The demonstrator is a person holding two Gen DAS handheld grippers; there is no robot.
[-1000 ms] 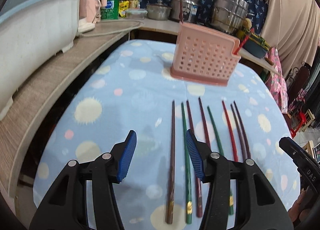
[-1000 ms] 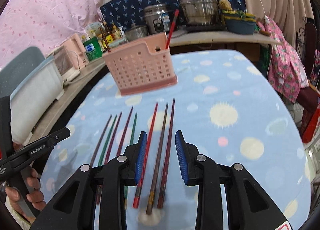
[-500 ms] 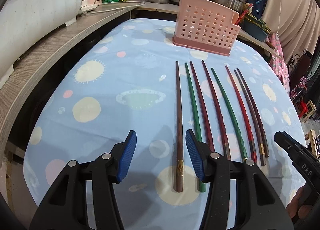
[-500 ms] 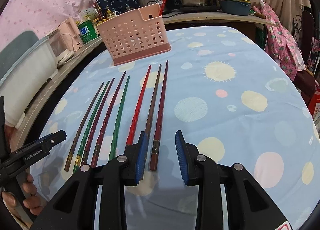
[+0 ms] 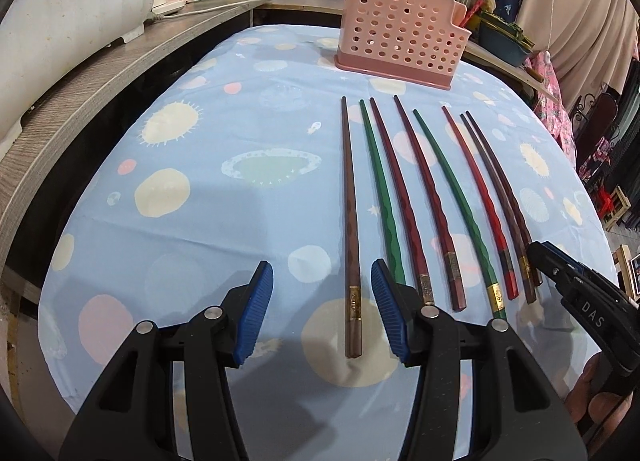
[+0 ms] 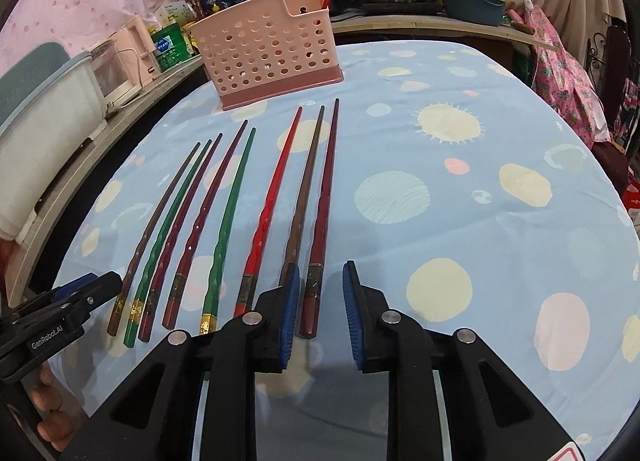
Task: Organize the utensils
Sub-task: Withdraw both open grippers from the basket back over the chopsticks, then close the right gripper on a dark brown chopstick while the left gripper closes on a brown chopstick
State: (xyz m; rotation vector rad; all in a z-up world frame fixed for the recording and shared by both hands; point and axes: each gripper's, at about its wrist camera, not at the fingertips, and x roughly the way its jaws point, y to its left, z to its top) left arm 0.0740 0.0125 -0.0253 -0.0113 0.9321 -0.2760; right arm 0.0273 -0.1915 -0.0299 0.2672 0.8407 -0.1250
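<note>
A: Where do things stand?

B: Eight chopsticks lie side by side on the bench (image 5: pixel 192 221), tips toward the pink holder (image 5: pixel 396 49) at its far end. The left gripper (image 5: pixel 322 311) hangs open, nothing gripped, with the brown chopstick (image 5: pixel 350 221) between its fingers (image 5: pixel 256 313). The right gripper (image 6: pixel 318 311) is closing around the dark red chopstick (image 6: pixel 320 217) at the right end of the row; the pads don't look to be pressing on it yet.

A: What could go wrong?

B: On the right, the neighbouring brown stick (image 6: pixel 302 197) lies just beside the left finger and could be nudged or pinched along. Both grips would land near the butt end, so a long stick may swing or slip once lifted.
</note>
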